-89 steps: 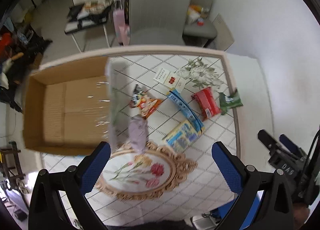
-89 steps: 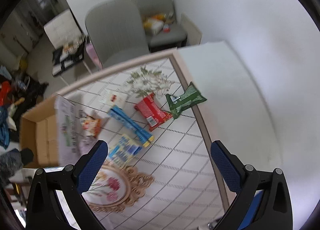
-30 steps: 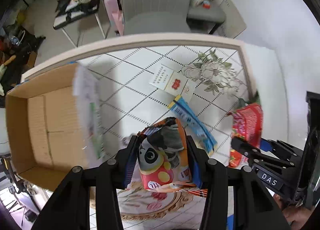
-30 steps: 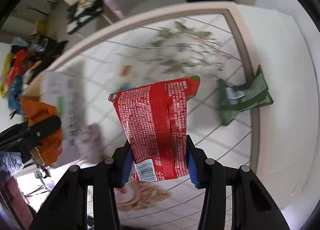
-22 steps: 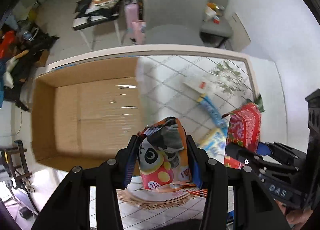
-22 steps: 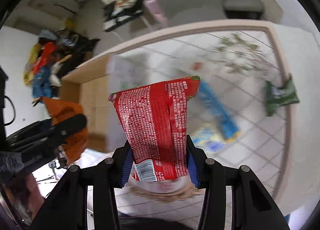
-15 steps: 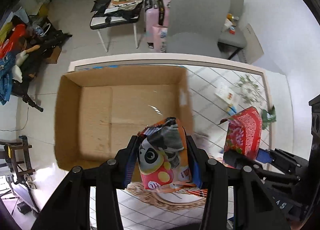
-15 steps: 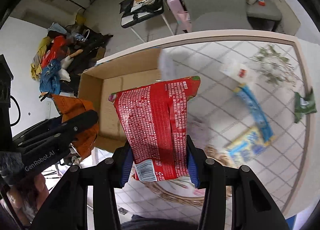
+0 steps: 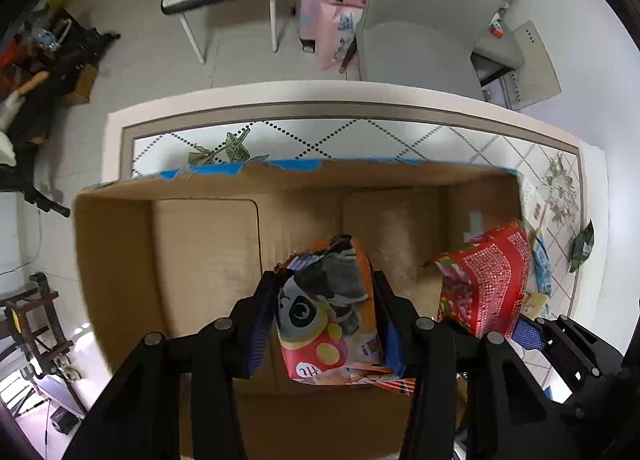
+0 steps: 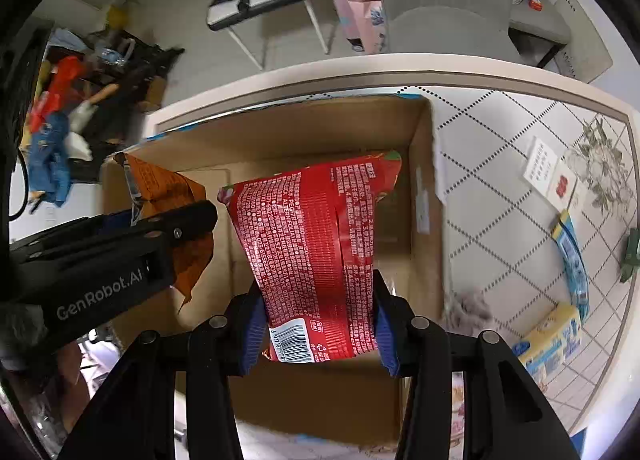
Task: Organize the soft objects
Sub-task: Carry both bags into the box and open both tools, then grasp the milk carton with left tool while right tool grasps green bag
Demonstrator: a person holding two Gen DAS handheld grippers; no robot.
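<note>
My left gripper (image 9: 326,324) is shut on an orange panda snack bag (image 9: 332,312) and holds it above the open cardboard box (image 9: 200,260). My right gripper (image 10: 318,324) is shut on a red snack bag (image 10: 316,240), also held over the box (image 10: 420,196). The red bag (image 9: 484,280) shows at the right of the left wrist view. The orange bag (image 10: 168,196) and the left gripper show at the left of the right wrist view. The box floor looks bare.
On the tiled table (image 10: 500,164) right of the box lie a blue packet (image 10: 572,256), a yellow-blue packet (image 10: 552,340), a green bag (image 10: 632,252), a white card (image 10: 548,176) and a purple pouch (image 10: 468,308). Grey chairs (image 9: 432,20) and a pink suitcase (image 9: 320,0) stand beyond.
Both grippers, open and empty three seconds ago, have each closed on a snack bag and carried it left from the table to above the box.
</note>
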